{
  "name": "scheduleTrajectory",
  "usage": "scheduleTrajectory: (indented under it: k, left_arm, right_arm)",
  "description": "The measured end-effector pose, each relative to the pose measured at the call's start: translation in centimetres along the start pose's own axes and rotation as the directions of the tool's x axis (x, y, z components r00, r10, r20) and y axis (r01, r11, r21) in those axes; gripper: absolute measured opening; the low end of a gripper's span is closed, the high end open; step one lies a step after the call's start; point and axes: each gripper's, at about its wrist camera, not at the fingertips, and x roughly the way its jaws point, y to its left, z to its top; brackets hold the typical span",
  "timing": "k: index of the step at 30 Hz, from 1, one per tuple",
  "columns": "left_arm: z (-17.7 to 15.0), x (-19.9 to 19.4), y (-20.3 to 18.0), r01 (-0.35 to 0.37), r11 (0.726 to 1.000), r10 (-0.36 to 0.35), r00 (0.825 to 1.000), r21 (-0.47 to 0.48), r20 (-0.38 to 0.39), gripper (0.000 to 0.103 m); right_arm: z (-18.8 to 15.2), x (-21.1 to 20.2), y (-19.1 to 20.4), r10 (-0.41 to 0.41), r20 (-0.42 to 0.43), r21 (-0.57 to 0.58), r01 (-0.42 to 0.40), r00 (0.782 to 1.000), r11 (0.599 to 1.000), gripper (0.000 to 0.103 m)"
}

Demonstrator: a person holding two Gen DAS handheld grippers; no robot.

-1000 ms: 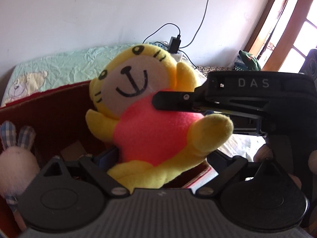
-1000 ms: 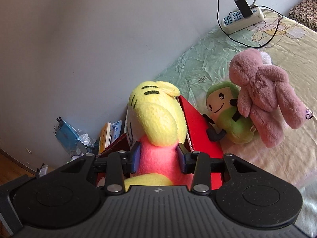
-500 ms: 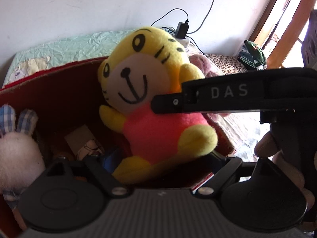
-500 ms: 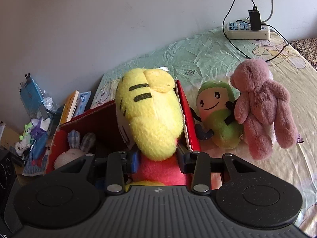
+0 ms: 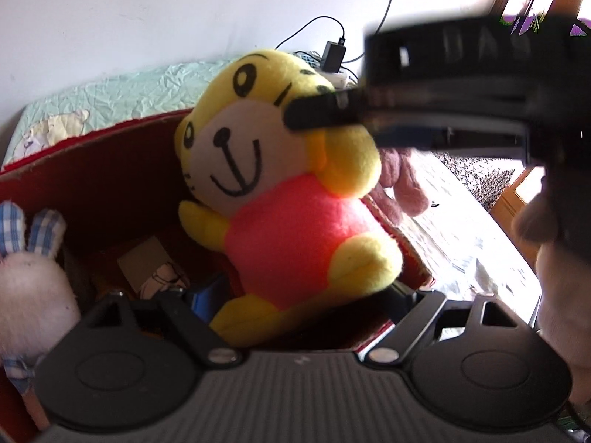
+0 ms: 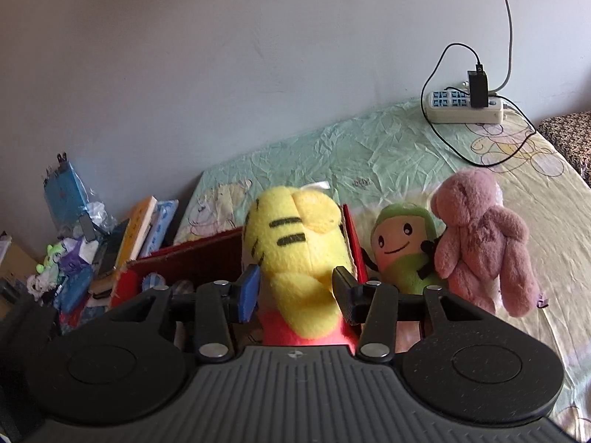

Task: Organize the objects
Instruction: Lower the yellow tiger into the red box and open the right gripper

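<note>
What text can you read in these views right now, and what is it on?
"DAS": white letters on the side of the right claw, blurred but legible.
Small print on the bed sheet: too small to read.
Book spines beside the bed: too small to read.
Nothing readable on the toys or the power strip.

Tiger toy (image 5: 288, 199): soft fleecy cloth, matt, yellow and pink, stitched black marks.
Red box (image 5: 110, 170): matt cardboard, raw paper edge.
Rabbit toy (image 5: 29, 288): fuzzy white pile, checked woven ears.
Pink bear (image 6: 484, 243): shaggy plush.
Bed sheet (image 6: 369, 155): thin crinkled cloth, slight sheen.
Right claw (image 6: 295, 291): matt black plastic, ribbed body, bright metal screws.
Wall (image 6: 221, 55): smooth matt paint.
</note>
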Motion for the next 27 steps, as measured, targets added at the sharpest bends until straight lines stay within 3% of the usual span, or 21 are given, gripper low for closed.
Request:
scheduleTrajectory:
  k: [3,8,14,19,27]
  left_arm:
    - [0.1,0.3,0.2,0.009,1.000,-0.010,1.000,-0.011,-0.008,0.086]
    - [0.2,0.8,0.7,0.026,0.999,-0.027,0.999,-0.036,-0.027,0.086]
    - [0.0,0.7,0.8,0.018,0.999,-0.019,0.999,-0.040,-0.030,0.086]
    - [0.1,0.9,1.5,0.002,0.999,-0.005,0.999,-0.048,-0.053,0.086]
    - [0.4,0.5,0.6,-0.010,0.999,0.008,0.999,-0.043,-0.040,0.087]
  right_arm:
    - [0.7,0.8,0.1,0.013,0.037,-0.005,-0.013,0.999,1.000,0.043]
    - [0.5,2.4,0.1,-0.014,0.022,-0.043,0.014,1.000,0.999,0.041]
    - [0.2,2.2,0.8,-0.051,-0.046,-0.090,0.047,0.998,0.995,0.041]
    - [0.0,4.0,0.4,-0.063,-0.141,-0.055,0.056,0.988,0.997,0.039]
    - [-0.1,3.6,-0.5,-0.060,-0.116,-0.007,0.060,0.991,0.998,0.039]
